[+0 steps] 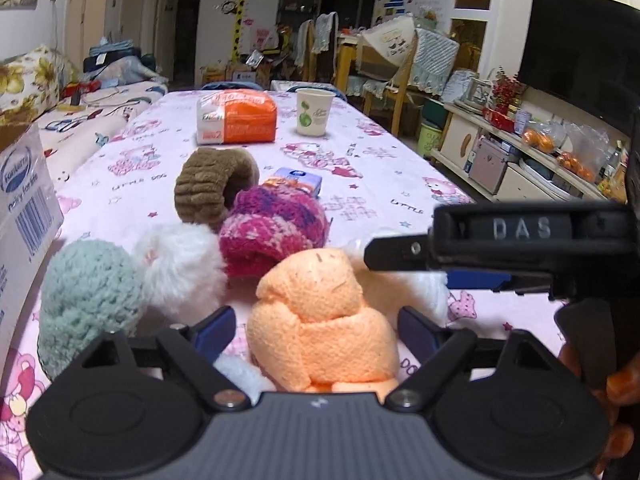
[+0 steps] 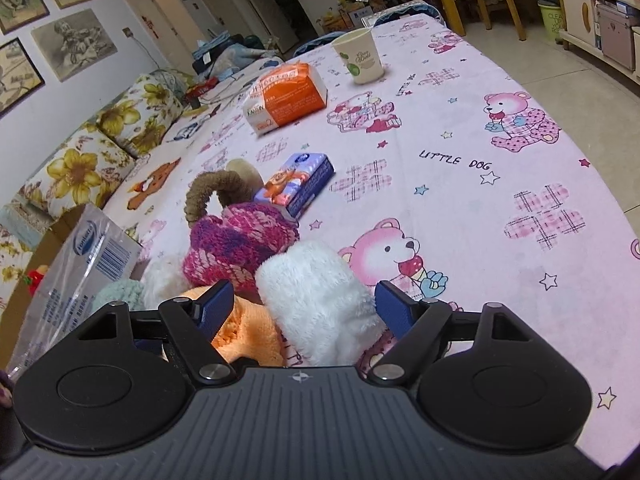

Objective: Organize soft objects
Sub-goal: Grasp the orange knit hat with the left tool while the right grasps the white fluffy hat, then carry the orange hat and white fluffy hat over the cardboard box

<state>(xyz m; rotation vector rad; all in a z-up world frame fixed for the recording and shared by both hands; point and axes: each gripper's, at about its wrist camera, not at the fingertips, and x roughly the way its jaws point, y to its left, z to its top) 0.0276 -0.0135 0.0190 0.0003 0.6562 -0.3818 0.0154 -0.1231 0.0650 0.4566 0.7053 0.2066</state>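
Note:
A heap of rolled soft pieces lies on the pink printed tablecloth (image 1: 380, 168). My left gripper (image 1: 316, 330) is open around an orange knit bundle (image 1: 320, 320), with cloth showing beside its left pad. My right gripper (image 2: 306, 306) is open around a white fluffy bundle (image 2: 320, 300), and the orange bundle (image 2: 248, 328) lies by its left pad. Behind them are a magenta knit bundle (image 1: 272, 232), a brown ribbed one (image 1: 212, 184), a teal knit one (image 1: 88, 292) and another white fluffy one (image 1: 180, 268). The right gripper's black housing marked DAS (image 1: 520, 236) reaches in from the right.
A blue tissue pack (image 2: 298, 188), an orange bread bag (image 2: 286, 96) and a paper cup (image 2: 360, 60) stand farther back. A plastic-wrapped box (image 1: 24, 208) sits close on the left. The floral sofa (image 2: 100, 140) runs along the table's left; the floor drops off on the right.

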